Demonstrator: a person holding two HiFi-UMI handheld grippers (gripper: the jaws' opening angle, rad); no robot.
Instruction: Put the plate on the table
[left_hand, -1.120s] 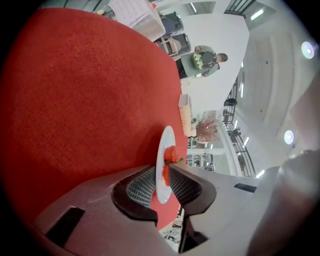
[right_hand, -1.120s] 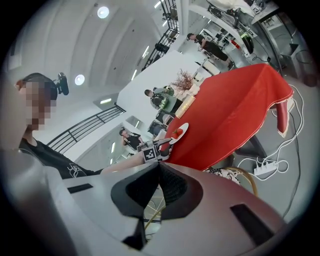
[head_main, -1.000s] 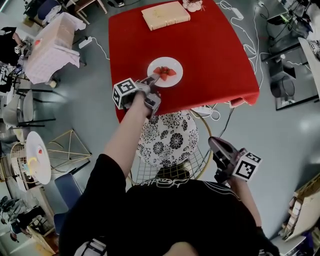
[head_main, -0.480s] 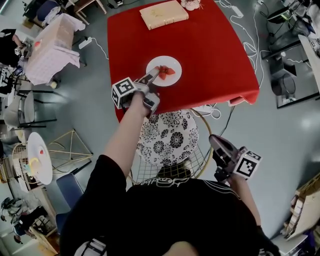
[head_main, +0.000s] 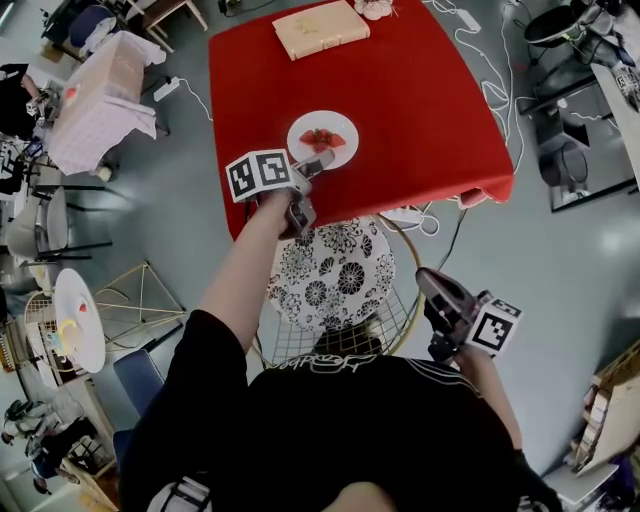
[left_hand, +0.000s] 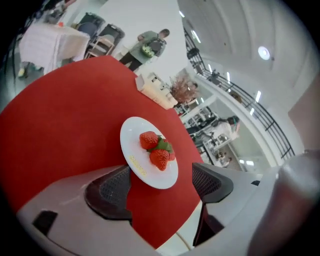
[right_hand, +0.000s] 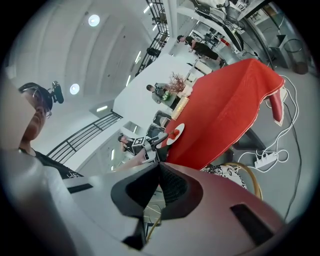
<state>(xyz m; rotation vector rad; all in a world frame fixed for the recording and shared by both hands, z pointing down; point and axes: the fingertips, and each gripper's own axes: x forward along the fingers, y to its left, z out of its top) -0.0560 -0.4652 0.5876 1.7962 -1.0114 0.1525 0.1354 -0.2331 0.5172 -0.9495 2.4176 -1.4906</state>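
Note:
A white plate (head_main: 322, 139) with strawberries (head_main: 322, 137) lies flat on the red table (head_main: 400, 90), near its front edge. My left gripper (head_main: 312, 168) sits just in front of the plate's near rim. In the left gripper view the plate (left_hand: 140, 155) lies ahead, with its near rim between the black pads (left_hand: 112, 190). The left gripper (left_hand: 162, 182) is open, its jaws have just been opening, and neither pad presses on the rim. My right gripper (head_main: 440, 295) hangs low beside the chair, away from the table. It is shut (right_hand: 160, 187) with nothing in it.
A tan box (head_main: 311, 28) and flowers (head_main: 378, 8) stand at the table's far side. A wire chair with a floral cushion (head_main: 335, 275) is right before the table. Cables and a power strip (head_main: 405, 218) lie on the floor. A cloth-covered side table (head_main: 105, 95) stands to the left.
The left gripper has rolled, so its marker cube now faces up, and its tips have come off the plate's rim. The plate stays on the table. The right gripper has not moved.

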